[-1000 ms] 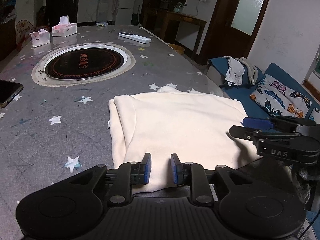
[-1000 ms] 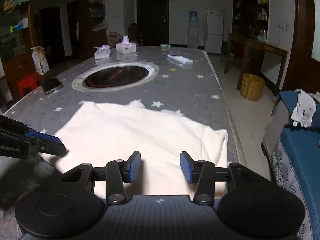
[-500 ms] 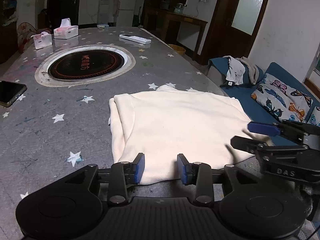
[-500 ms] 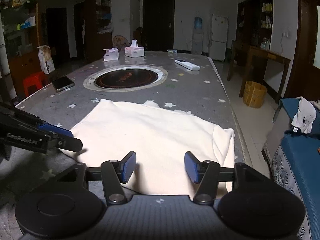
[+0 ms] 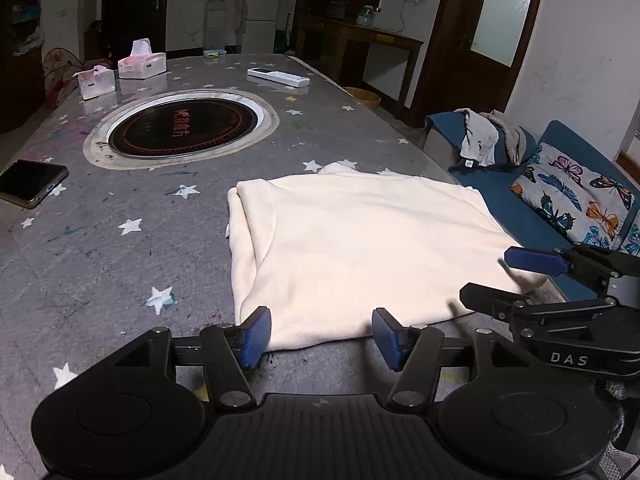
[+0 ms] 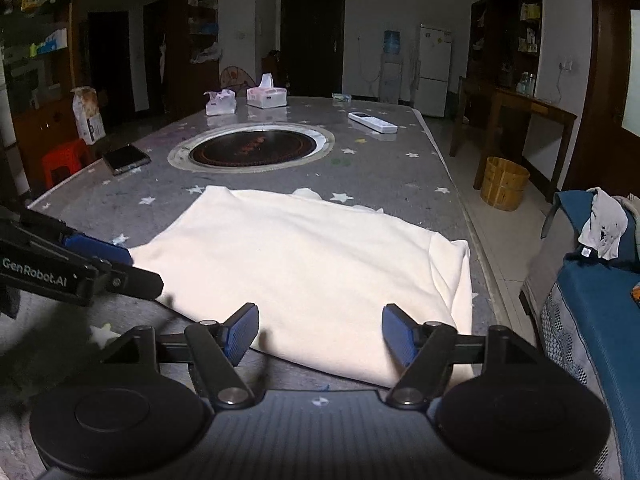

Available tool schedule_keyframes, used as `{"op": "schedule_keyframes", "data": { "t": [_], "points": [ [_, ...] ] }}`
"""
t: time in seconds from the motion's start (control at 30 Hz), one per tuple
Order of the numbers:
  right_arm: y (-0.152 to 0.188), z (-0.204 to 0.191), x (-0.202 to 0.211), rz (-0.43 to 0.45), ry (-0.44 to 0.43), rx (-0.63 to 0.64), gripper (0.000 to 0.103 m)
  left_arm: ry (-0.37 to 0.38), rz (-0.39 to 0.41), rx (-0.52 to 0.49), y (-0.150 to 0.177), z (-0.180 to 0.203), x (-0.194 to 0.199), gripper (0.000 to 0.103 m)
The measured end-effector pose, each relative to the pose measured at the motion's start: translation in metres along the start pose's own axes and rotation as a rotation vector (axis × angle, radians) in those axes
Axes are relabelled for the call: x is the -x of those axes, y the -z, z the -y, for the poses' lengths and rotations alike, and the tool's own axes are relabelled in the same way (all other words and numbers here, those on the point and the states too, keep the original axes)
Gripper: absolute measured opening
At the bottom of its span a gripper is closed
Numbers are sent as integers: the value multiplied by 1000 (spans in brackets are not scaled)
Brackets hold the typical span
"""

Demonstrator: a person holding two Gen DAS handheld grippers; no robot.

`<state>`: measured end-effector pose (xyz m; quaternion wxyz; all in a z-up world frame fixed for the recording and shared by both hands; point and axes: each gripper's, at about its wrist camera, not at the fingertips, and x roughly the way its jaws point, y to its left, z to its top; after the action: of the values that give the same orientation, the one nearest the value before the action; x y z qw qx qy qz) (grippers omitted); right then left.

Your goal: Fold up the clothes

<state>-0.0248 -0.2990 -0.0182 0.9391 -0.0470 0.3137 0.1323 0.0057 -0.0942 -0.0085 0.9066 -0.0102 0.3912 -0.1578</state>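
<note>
Nearest us, both sets of jaws are opening: the left gripper [image 5: 318, 334] and right gripper [image 6: 318, 334] stood much narrower 1 second ago and now spread wide, nothing pinched between the pads. We read this as a release after a fold, so that step looks finished. Both tools have drawn back to the near hem, tilted down toward the table [image 5: 100, 248]. Beyond them the cream garment [image 5: 360, 248] lies flat, folded into a rectangle. Farther off sits the round burner [image 5: 182, 130].
</note>
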Motion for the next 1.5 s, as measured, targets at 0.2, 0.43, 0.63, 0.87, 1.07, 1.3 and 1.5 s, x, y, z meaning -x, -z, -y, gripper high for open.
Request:
{"op": "schedule_keyframes", "data": {
  "t": [0.2, 0.43, 0.63, 0.87, 1.07, 1.3, 1.5],
  "points": [
    [3, -6, 11, 16, 3, -24, 90, -18, 12, 1, 5, 3, 9, 72],
    [7, -11, 25, 41, 33, -46, 103, -27, 20, 7, 11, 6, 18, 84],
    [13, -14, 35, 53, 54, -57, 103, -28, 31, 4, 18, 11, 26, 93],
    [19, -18, 43, 60, 102, -54, 103, -27, 37, 5, 24, 15, 34, 102],
    [23, -19, 49, 63, 120, -70, 103, -36, 42, -1, 28, 18, 39, 103],
    [31, -24, 54, 55, 138, -83, 103, -50, 48, 5, 35, 17, 45, 103],
    [35, -27, 61, 63, 140, -89, 103, -60, 62, 11, 38, 17, 52, 103]
  ]
}}
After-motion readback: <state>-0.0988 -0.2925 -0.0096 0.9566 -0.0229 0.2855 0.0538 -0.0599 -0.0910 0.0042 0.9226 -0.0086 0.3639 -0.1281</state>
